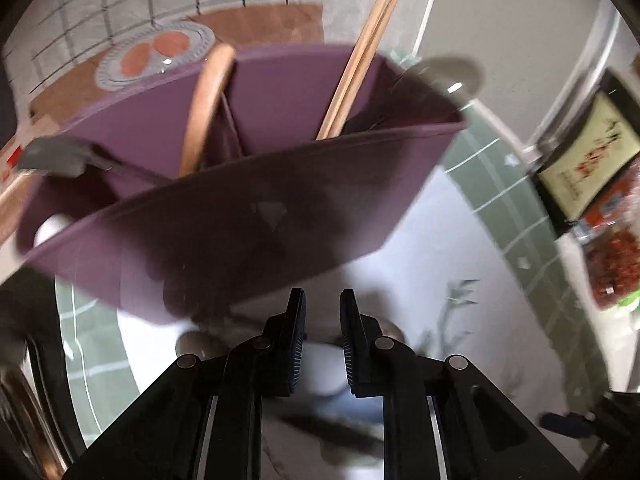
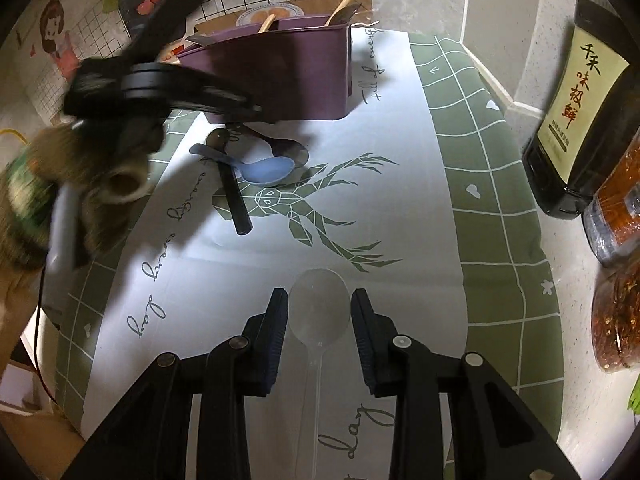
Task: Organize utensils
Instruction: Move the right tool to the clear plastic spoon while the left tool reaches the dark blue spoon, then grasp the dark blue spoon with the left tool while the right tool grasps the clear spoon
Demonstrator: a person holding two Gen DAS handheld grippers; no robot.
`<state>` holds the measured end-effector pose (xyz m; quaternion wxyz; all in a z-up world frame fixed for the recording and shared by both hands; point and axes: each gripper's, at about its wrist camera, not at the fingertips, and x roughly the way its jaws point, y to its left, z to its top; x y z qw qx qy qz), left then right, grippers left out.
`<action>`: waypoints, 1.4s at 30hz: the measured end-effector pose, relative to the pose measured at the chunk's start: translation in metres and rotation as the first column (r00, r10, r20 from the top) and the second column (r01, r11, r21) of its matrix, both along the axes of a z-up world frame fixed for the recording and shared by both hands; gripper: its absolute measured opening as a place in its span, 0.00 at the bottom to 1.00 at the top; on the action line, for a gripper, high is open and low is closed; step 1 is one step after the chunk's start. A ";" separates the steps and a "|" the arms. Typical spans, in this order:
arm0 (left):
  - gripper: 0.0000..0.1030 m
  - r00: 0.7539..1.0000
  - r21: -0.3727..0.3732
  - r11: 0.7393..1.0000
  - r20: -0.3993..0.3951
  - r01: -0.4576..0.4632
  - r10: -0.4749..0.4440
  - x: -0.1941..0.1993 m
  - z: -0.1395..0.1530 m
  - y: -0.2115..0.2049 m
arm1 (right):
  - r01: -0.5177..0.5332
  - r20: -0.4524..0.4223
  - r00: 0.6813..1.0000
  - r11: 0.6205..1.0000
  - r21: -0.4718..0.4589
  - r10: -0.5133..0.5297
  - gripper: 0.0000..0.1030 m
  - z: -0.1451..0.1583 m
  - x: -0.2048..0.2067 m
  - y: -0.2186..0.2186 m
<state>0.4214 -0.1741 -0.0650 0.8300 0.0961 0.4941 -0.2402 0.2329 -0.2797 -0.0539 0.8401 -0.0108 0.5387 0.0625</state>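
Observation:
A purple divided utensil holder (image 1: 256, 216) fills the left wrist view, with a wooden handle (image 1: 204, 108) and chopsticks (image 1: 360, 56) standing in it. My left gripper (image 1: 322, 294) hovers in front of its wall, its jaws a narrow gap apart with nothing between them. It also shows blurred as the left gripper (image 2: 240, 106) near the holder (image 2: 288, 72) in the right wrist view. A blue spoon (image 2: 268, 170), metal spoons (image 2: 294, 150) and a black-handled utensil (image 2: 236, 200) lie on the cloth below it. My right gripper (image 2: 319, 293) is shut on the bowl of a clear plastic spoon (image 2: 318, 320).
A green-and-white tablecloth (image 2: 400, 184) with a deer print covers the table. A dark sauce bottle (image 2: 576, 108) and jars of red flakes (image 2: 618, 320) stand at the right edge. A glass plate (image 2: 268, 12) sits behind the holder. A person's sleeved hand (image 2: 60, 192) is at left.

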 end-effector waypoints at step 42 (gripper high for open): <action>0.38 0.986 0.097 0.981 -0.011 0.165 -0.165 -0.121 -0.007 0.007 | 0.045 0.032 0.998 0.999 0.026 -0.046 0.30 0.012 -0.012 -0.014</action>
